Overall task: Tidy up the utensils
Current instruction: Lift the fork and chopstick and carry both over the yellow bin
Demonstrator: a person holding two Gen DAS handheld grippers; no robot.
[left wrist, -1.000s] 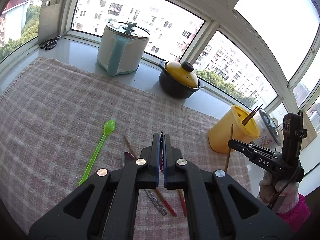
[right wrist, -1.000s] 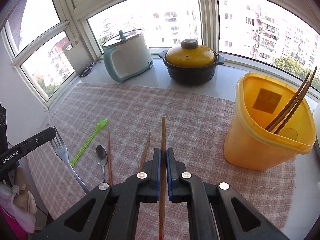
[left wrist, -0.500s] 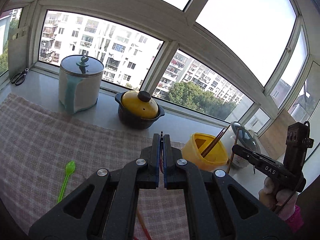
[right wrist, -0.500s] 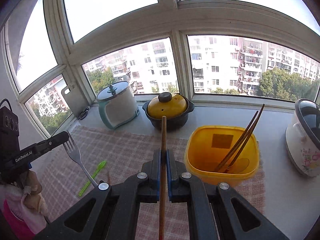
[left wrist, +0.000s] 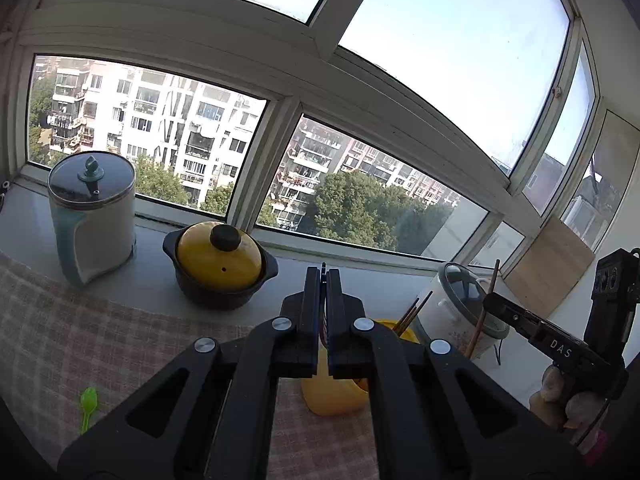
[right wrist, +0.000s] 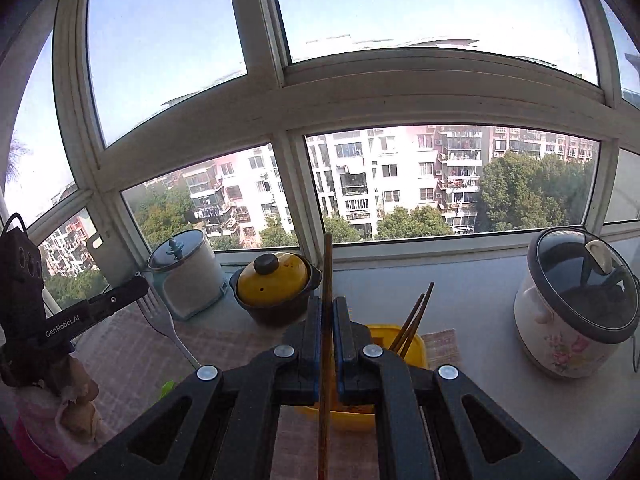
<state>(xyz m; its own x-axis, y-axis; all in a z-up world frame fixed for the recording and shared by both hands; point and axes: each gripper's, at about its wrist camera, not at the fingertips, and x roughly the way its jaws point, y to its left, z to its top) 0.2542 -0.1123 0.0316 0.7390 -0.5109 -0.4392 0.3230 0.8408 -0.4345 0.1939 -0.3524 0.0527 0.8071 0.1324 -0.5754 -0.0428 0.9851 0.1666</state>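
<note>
Both tools rose | right tool (right wrist: pixel 328 322) clamps chopstick (right wrist: pixel 327 272) | left tool (left wrist: pixel 323 292) clamps fork (right wrist: pixel 160 314), handle hidden

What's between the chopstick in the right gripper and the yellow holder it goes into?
Nothing visible. The right gripper holds the chopstick raised, just short of the yellow holder. Two chopsticks already lean inside toward its right, leaving open room.

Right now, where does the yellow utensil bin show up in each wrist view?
Left wrist: yellow bin low centre, mostly hidden behind the left gripper.
Right wrist: its rim low centre, behind the right gripper.
Shared landmark: yellow-lidded pot on the sill.
</note>
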